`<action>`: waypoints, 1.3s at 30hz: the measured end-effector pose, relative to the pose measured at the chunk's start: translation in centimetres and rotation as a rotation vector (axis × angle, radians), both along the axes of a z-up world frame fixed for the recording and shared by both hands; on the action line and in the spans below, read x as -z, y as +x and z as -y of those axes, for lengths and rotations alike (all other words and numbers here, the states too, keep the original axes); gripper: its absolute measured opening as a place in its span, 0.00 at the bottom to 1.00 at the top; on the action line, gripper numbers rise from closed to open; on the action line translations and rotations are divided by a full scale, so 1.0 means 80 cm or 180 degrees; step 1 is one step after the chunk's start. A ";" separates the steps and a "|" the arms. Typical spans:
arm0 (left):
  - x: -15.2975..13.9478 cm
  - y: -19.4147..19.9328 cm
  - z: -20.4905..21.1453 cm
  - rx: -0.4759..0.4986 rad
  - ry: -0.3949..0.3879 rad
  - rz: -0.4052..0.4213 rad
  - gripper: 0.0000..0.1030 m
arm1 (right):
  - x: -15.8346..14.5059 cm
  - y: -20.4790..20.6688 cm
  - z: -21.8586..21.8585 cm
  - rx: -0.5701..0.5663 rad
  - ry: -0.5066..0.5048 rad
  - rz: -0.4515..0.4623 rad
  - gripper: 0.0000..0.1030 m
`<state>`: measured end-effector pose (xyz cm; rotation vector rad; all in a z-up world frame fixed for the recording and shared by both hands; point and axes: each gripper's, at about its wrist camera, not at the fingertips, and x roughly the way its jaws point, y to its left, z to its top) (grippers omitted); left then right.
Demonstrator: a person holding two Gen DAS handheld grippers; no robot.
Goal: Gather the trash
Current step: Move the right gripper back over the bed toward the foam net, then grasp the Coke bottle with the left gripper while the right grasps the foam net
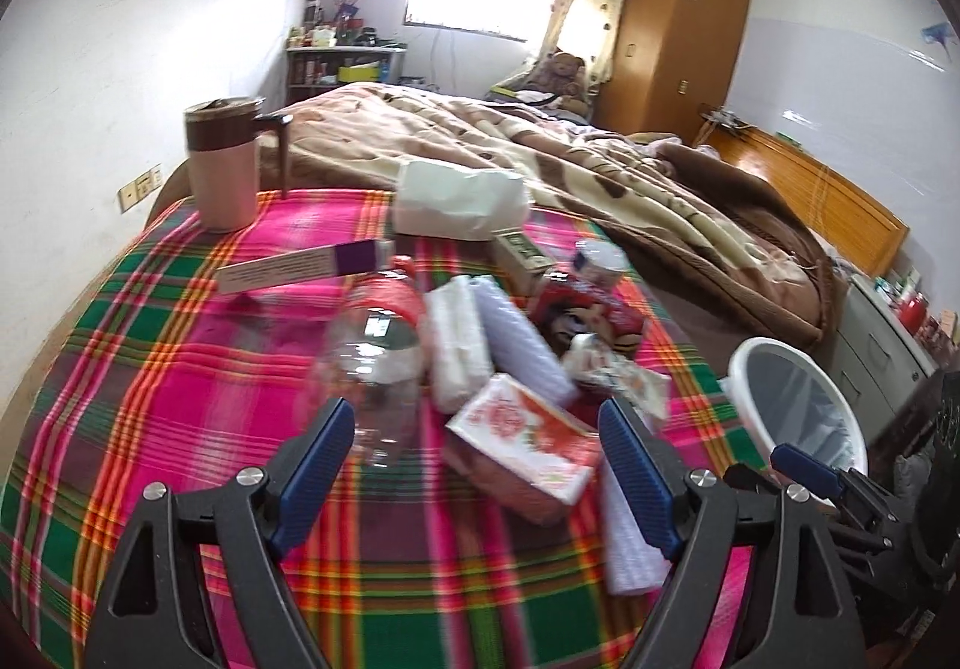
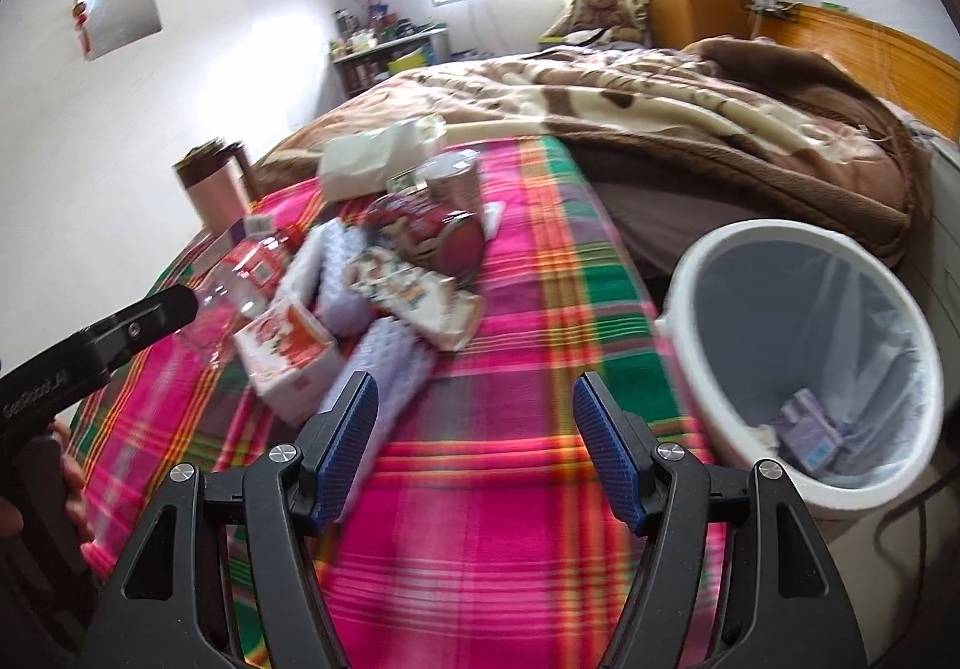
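Reaching for the next pick: the plaid blanket [image 1: 180, 369] carries the trash pile mid-bed, the white bin [image 2: 804, 363] sits just off its right edge with a purple pack already inside. Your left gripper [image 1: 477, 480] is spread with nothing pinched, red-and-white box [image 1: 528, 435] between its fingers; right gripper [image 2: 474, 456] is spread over bare blanket. Judging next: close left on the box, carry it to the bin.
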<state>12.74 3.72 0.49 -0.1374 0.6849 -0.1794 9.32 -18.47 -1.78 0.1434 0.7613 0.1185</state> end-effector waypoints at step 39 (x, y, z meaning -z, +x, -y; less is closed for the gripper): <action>0.068 0.149 -0.045 0.0012 0.0116 -0.0873 0.80 | 0.037 0.044 -0.029 -0.0043 -0.0149 -0.0565 0.65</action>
